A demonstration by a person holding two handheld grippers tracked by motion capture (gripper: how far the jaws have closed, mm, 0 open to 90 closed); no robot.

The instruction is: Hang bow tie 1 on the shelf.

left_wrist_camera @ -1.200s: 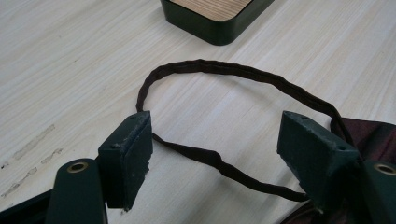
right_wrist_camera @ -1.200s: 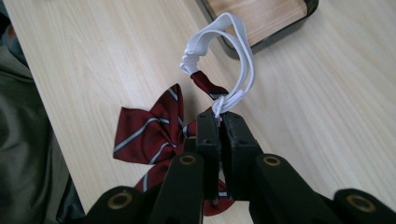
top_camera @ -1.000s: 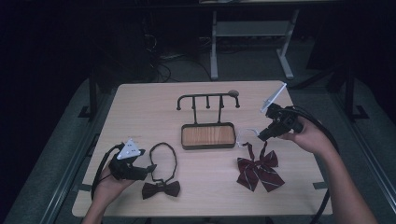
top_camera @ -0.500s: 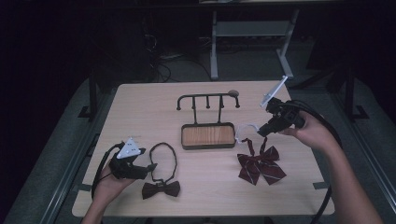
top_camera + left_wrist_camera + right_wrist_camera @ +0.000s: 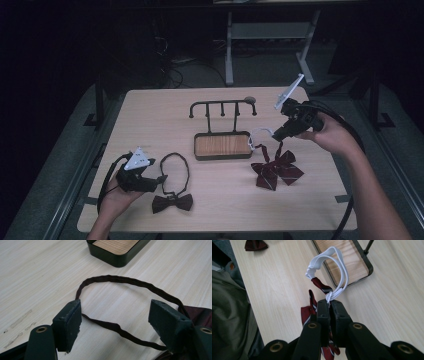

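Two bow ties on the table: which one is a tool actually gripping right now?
The striped red bow tie: the right tool is shut on its white strap. The dark brown one lies ungripped.

Striped red bow tie (image 5: 276,169) on table (white loop (image 5: 336,270) lifted); dark bow tie (image 5: 172,202) flat

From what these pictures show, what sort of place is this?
Probably a lab or studio for recording demonstrations: a lone wooden table in a dark room, cables on the floor behind, and staged props, two bow ties and a hook stand.
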